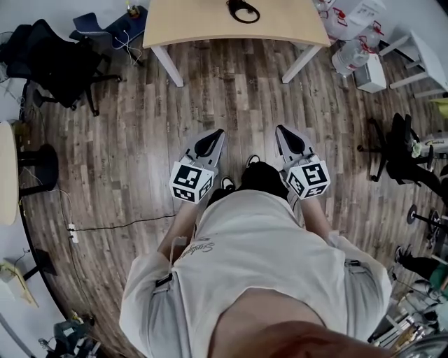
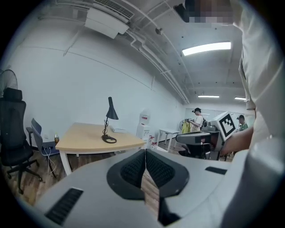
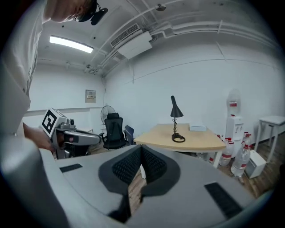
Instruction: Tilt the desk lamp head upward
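A black desk lamp point(image 2: 109, 121) with a cone head pointing down stands on a light wood table point(image 2: 84, 141), far ahead of me. The right gripper view shows the lamp point(image 3: 175, 119) on the same table point(image 3: 196, 141). From the head view only its ring base point(image 1: 243, 10) shows, at the table's point(image 1: 196, 28) far edge. My left gripper point(image 1: 217, 135) and right gripper point(image 1: 282, 131) are held side by side at chest height over the wood floor, well short of the table. Both are shut with nothing between their pads point(image 2: 133, 169) point(image 3: 153, 165).
A black office chair point(image 1: 59, 66) and a blue chair point(image 1: 94, 24) stand left of the table. Water bottles point(image 1: 350, 52) and a water dispenser point(image 3: 234, 118) stand to its right. A power strip point(image 1: 73, 233) and cable lie on the floor at left. Two people point(image 2: 196, 120) stand far back.
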A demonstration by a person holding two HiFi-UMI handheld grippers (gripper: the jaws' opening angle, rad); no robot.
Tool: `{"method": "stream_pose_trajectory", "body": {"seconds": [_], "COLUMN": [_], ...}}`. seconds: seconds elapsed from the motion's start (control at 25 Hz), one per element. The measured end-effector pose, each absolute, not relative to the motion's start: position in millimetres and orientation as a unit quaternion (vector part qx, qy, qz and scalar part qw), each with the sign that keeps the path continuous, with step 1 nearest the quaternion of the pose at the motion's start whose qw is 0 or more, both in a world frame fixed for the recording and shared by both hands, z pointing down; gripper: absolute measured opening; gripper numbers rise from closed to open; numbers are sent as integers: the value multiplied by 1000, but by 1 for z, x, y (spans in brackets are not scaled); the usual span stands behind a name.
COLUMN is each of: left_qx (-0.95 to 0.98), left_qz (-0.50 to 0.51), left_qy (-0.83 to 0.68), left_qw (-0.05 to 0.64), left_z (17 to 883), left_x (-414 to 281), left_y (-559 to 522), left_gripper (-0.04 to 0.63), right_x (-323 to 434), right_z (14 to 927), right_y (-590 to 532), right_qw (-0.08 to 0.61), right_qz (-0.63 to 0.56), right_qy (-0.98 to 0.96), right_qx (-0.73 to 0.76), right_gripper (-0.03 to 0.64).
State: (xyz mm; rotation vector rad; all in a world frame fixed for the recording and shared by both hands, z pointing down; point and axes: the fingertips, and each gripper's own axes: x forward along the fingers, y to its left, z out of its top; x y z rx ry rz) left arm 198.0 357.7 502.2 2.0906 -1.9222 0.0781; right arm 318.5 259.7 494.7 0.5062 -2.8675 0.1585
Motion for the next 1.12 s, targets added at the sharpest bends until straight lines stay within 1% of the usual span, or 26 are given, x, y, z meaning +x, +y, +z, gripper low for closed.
{"method": "stream_pose_trajectory", "body": {"seconds": [0.24, 0.44, 0.6, 0.76, 1.12], "left_qx": [713, 707, 685, 670, 673], "left_qz": [32, 43, 61, 62, 48], "left_qy": [-681, -686, -705, -717, -724], "left_qw": [162, 167, 172, 181, 142], "left_z": [516, 515, 519, 514, 479], "left_x": [177, 155, 124, 89, 27], "left_y": [340, 319, 294, 246, 111], "left_gripper": [15, 15, 15, 15, 15], "right_x": [296, 257, 218, 173, 113], "right_z": [500, 516, 527, 514, 479], "right_y": [233, 204, 170, 118, -19], "right_qw": [105, 102, 93, 73, 35], "right_qz": [52, 73, 89, 81, 42], "right_qy": [-980, -981, -984, -989, -994], "right_qx": [162, 146, 126, 103, 99], "right_gripper": [-6, -6, -6, -6, -6]}}
